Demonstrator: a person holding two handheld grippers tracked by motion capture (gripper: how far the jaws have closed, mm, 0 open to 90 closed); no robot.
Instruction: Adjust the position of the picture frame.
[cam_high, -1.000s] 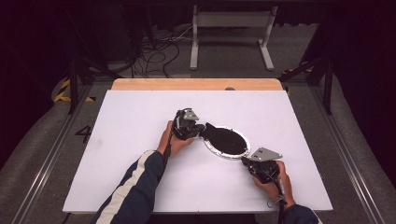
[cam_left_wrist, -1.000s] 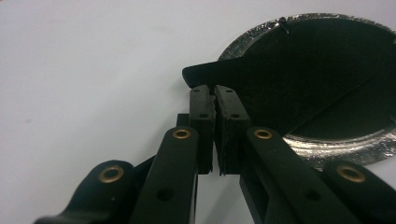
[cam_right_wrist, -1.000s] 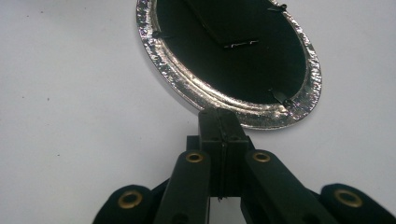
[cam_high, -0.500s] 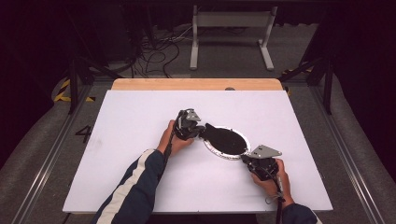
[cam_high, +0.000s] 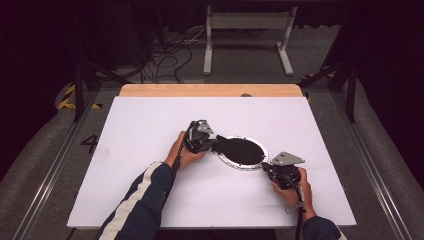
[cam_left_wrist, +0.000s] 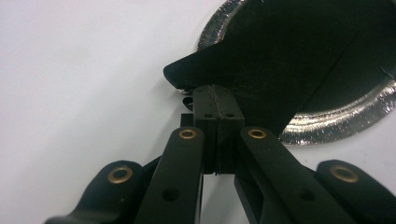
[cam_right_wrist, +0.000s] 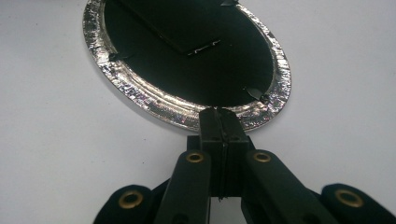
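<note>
The left gripper (cam_high: 215, 142), forearm angled in from below, pinches the black lid (cam_left_wrist: 299, 60) lifted off the foil tray (cam_high: 243, 152) mid-desk (cam_high: 150, 125). The right gripper (cam_right_wrist: 219, 114) clamps the tray's near rim.

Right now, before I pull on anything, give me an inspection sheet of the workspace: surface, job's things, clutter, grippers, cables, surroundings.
Surface: white table top, flat, wooden strip along the far edge.
Job's things: round foil plate with a black sheet over its middle; one flap of the sheet is lifted at the left side.
Clutter: nothing seen.
Grippers: left gripper shut on the sheet's lifted flap; right gripper shut on the foil plate's rim.
Cables: loose cables on the floor beyond the table; one cable trails from the right gripper.
Surroundings: grey metal stand behind, dark room.
</note>
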